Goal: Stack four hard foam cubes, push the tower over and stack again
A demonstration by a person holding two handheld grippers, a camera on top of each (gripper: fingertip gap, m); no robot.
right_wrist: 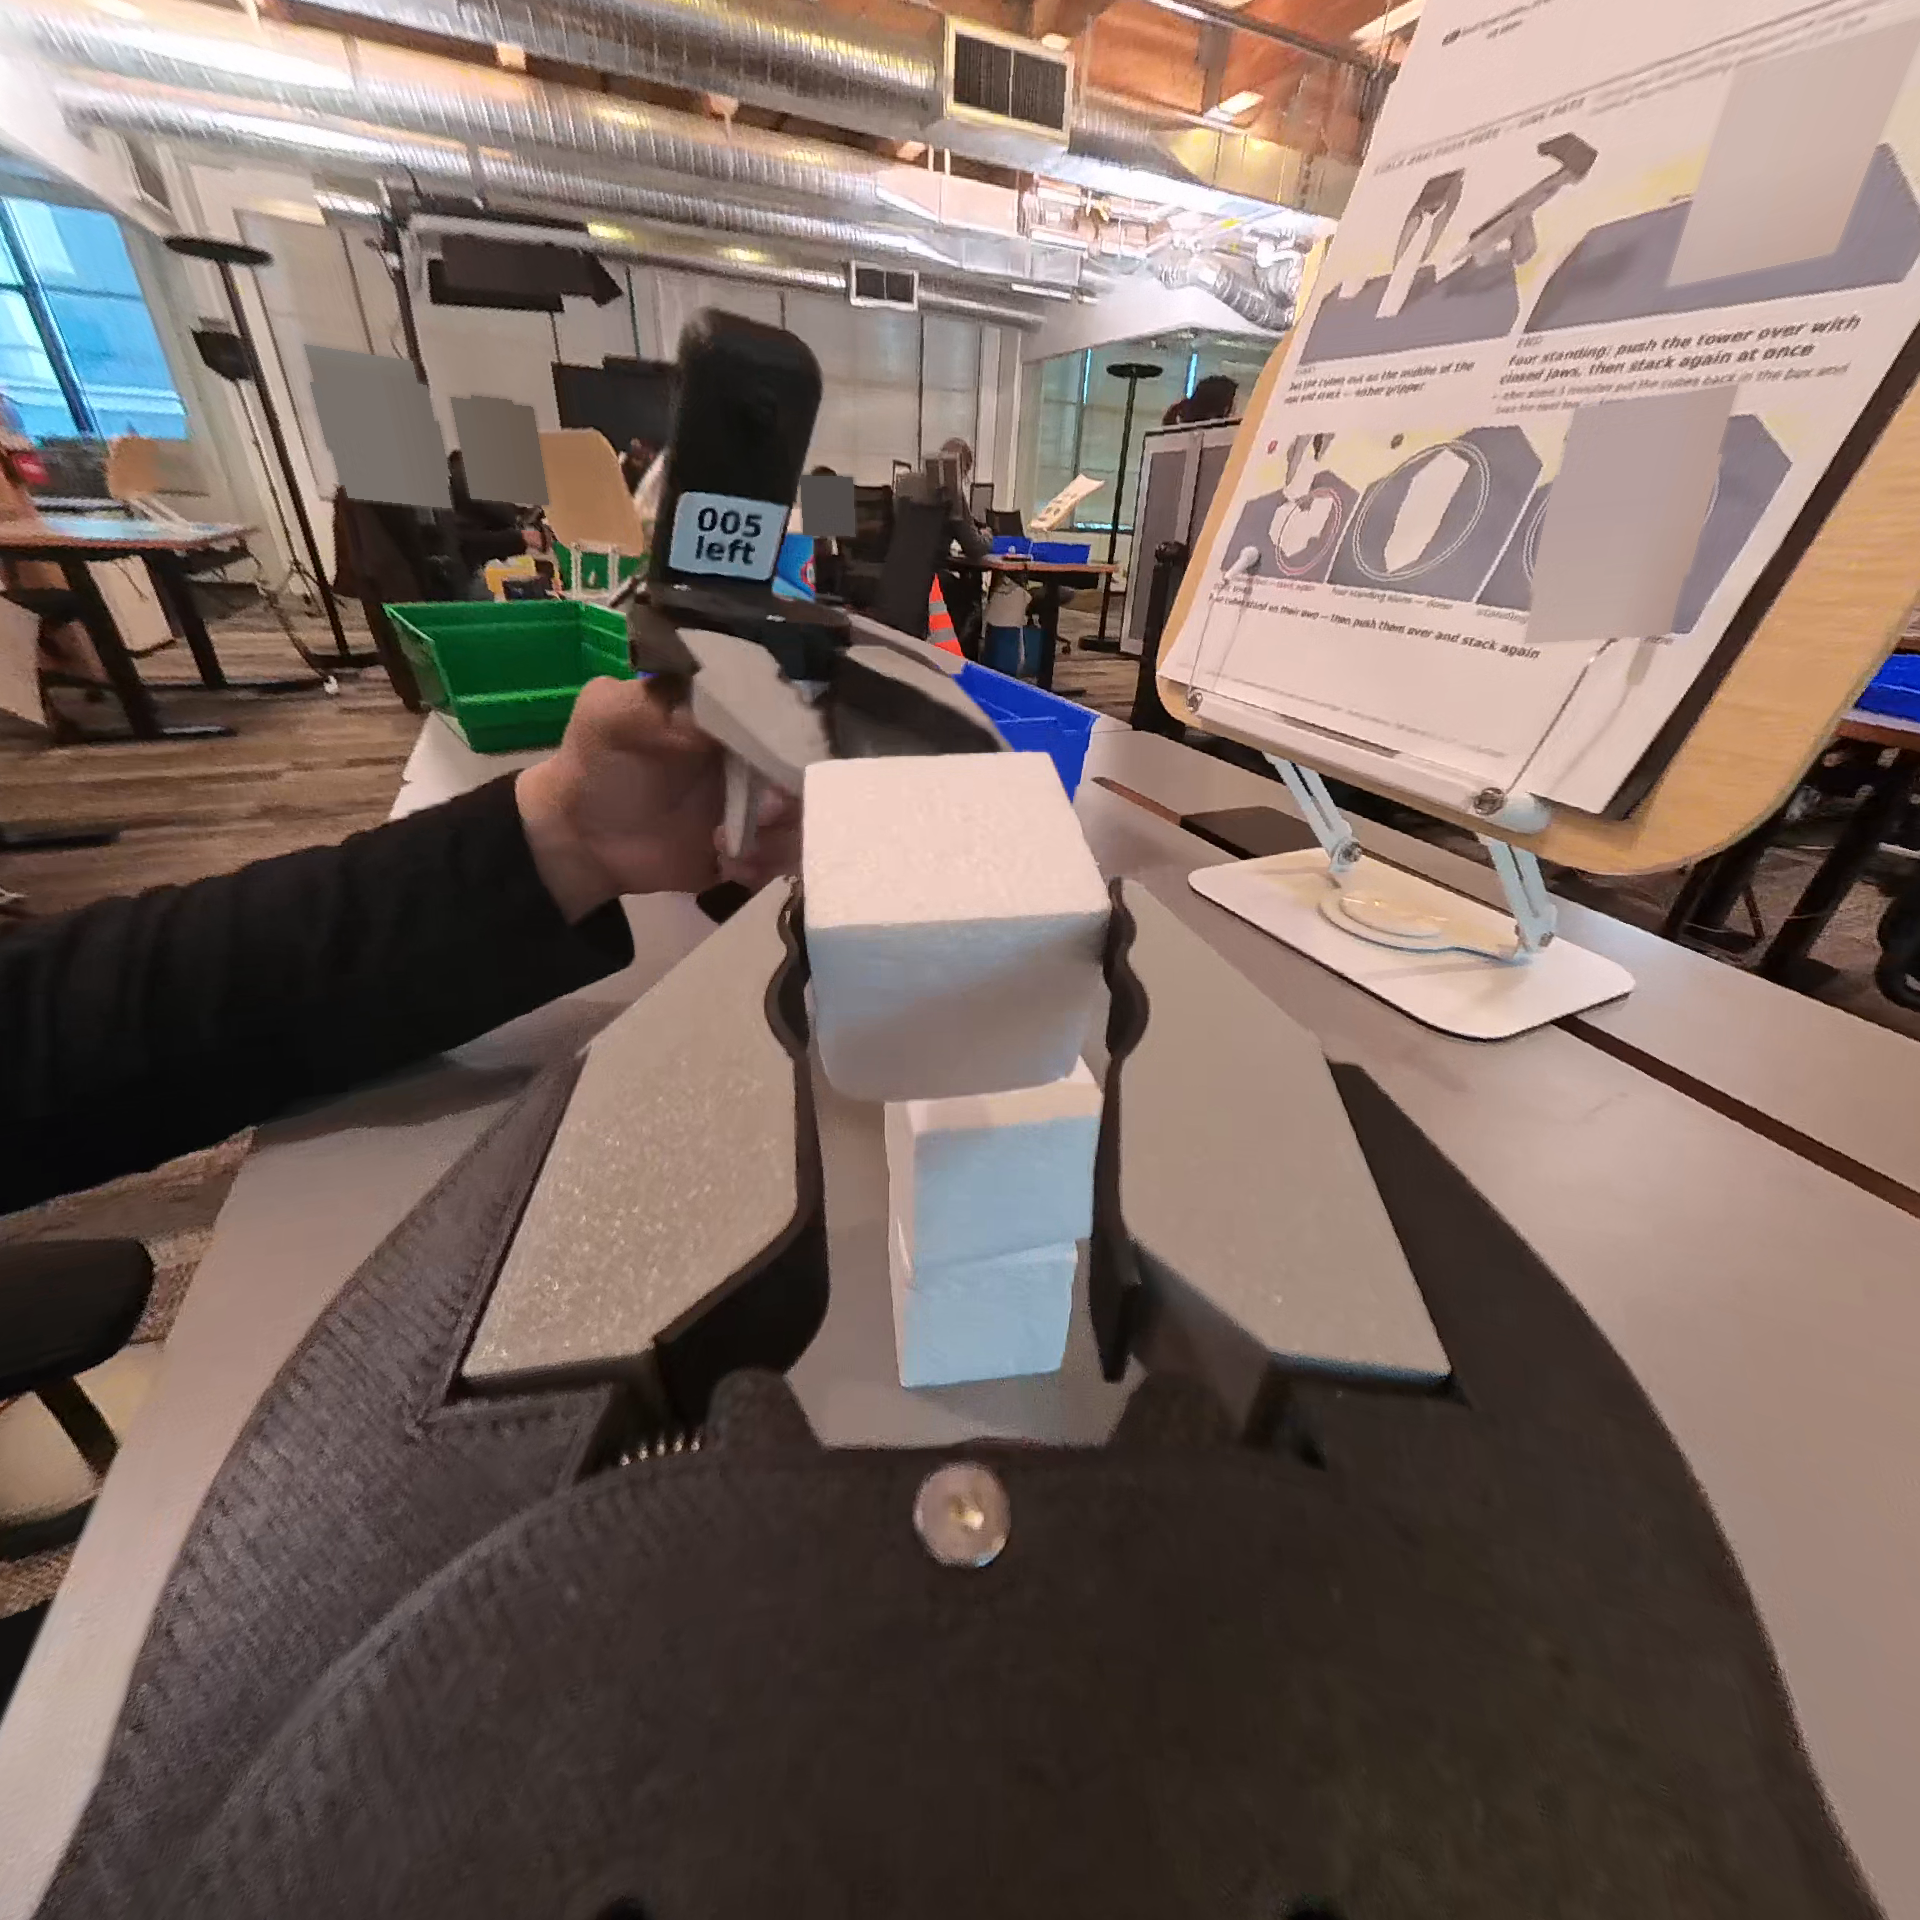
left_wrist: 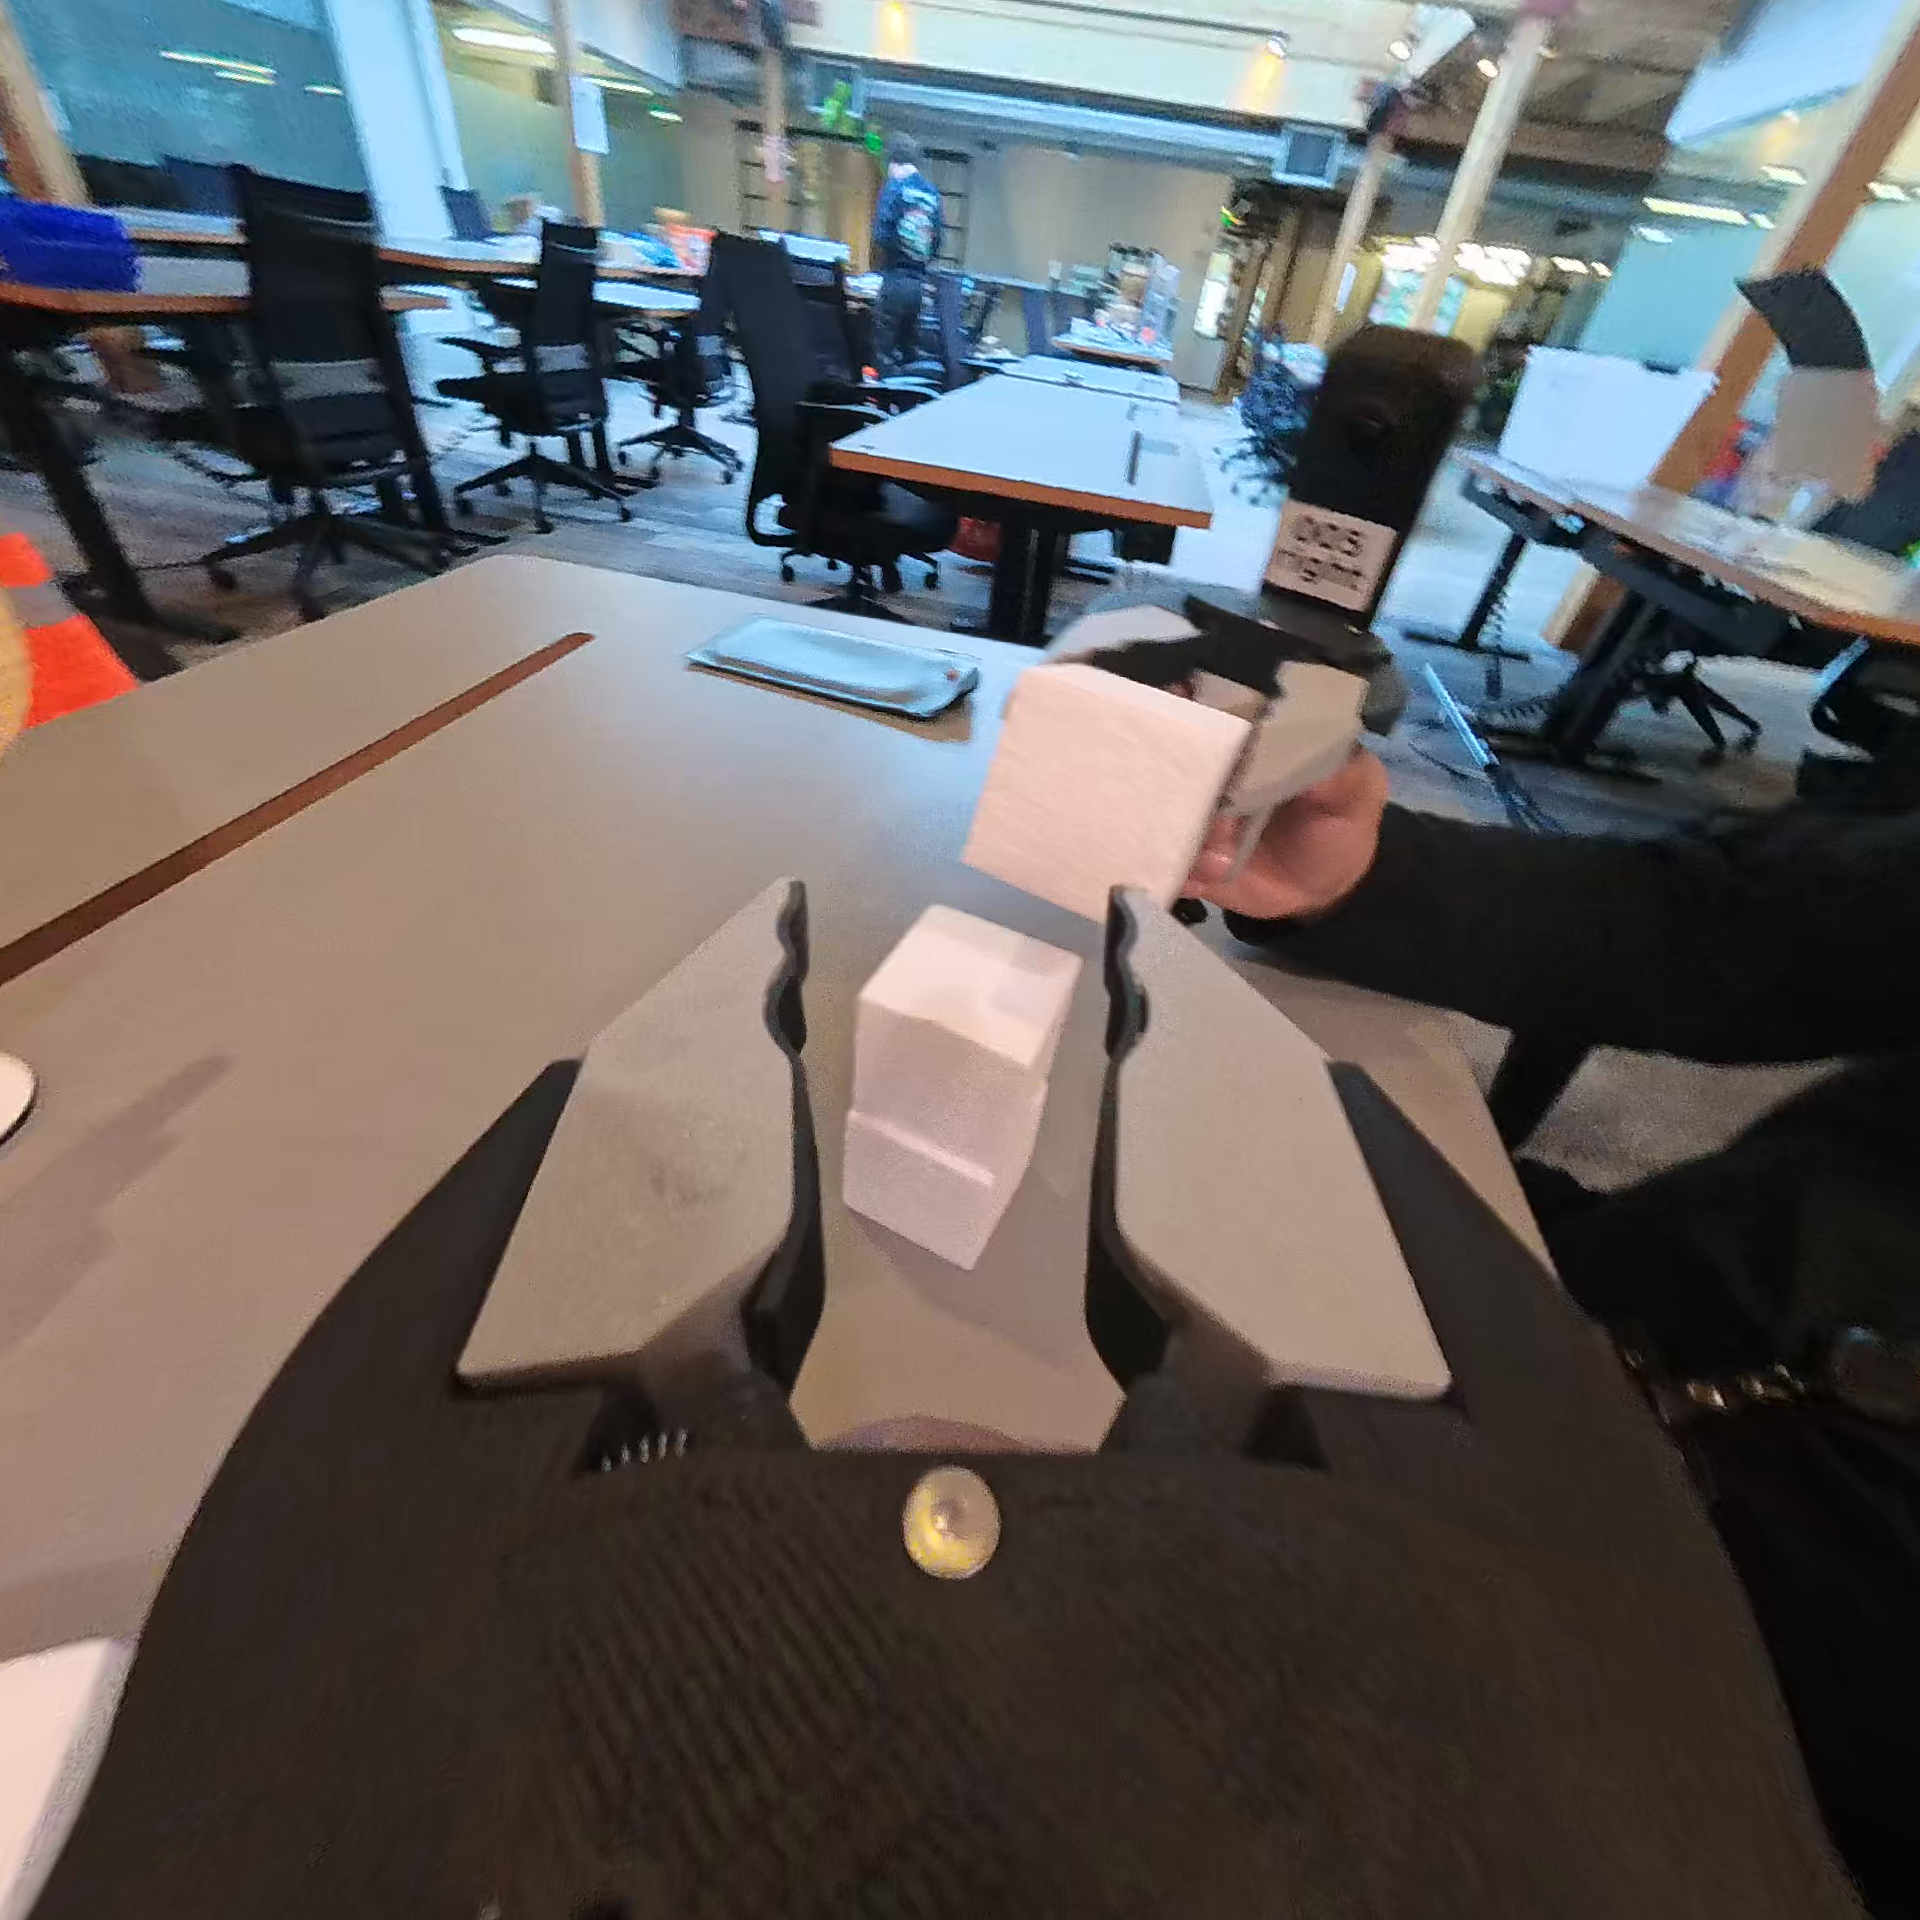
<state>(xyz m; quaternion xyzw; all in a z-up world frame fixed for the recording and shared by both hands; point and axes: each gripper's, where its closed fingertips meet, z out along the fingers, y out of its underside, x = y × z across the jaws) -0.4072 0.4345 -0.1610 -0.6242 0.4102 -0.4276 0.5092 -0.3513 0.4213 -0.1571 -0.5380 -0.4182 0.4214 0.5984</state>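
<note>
Two white foam cubes stand stacked (left_wrist: 951, 1081) on the grey table (left_wrist: 416, 831); the top one sits slightly askew. My left gripper (left_wrist: 951, 914) is open and empty, and the stack shows in the gap just beyond its fingertips. My right gripper (right_wrist: 951, 904) is shut on a third white cube (right_wrist: 951, 914) and holds it tilted just above the stack (right_wrist: 987, 1236). From the left wrist view this held cube (left_wrist: 1112, 790) hangs up and right of the stack, in the right gripper (left_wrist: 1195, 686). A white block edge (left_wrist: 52, 1745) shows at the bottom left. The left gripper (right_wrist: 821, 717) shows behind the held cube.
A document stand with an instruction sheet (right_wrist: 1507, 416) stands on the table to the right, on a white base (right_wrist: 1403, 935). A green bin (right_wrist: 499, 665) and a blue bin (right_wrist: 1029, 717) sit beyond. A flat grey tray (left_wrist: 831, 665) lies at the far edge. An orange cone (left_wrist: 52, 634) stands at the left.
</note>
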